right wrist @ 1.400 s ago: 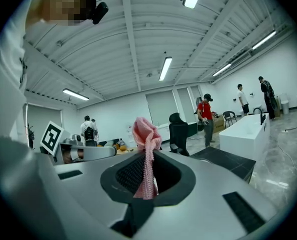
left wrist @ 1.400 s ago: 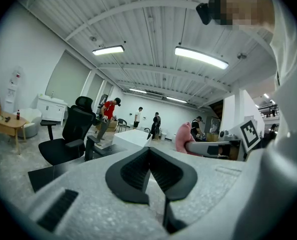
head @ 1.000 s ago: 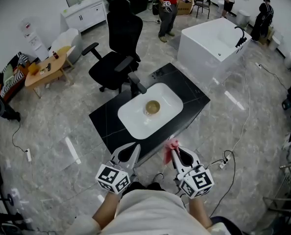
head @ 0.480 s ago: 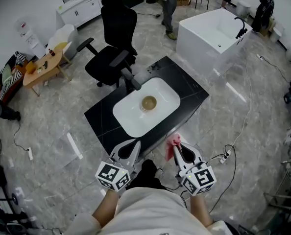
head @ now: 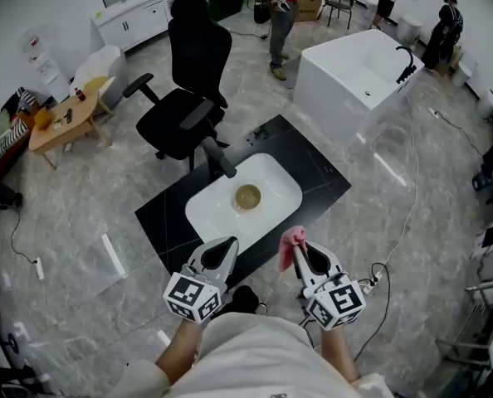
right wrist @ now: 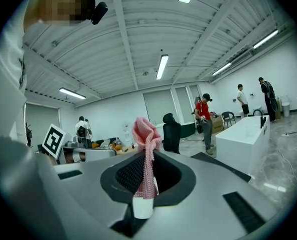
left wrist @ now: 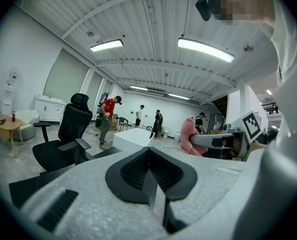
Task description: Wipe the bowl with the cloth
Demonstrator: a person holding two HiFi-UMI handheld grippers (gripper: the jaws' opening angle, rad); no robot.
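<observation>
The right claw (head: 300, 256), pinching the cloth (head: 291, 245), and the left claw (head: 221, 255), pressed together empty, have come closer to the tabletop (head: 159, 219). The bowl (head: 247, 196) sits just ahead between them, not yet reached.

Right gripper (right wrist: 144, 186) jaws clamped on the pink cloth (right wrist: 146, 134), which sticks up above them in a bunched knot. Behind it: black office chair (right wrist: 171, 131), person in a red shirt (right wrist: 204, 118), white tub (right wrist: 241, 136) on the right. Marker cube (right wrist: 53, 140) at far left.
</observation>
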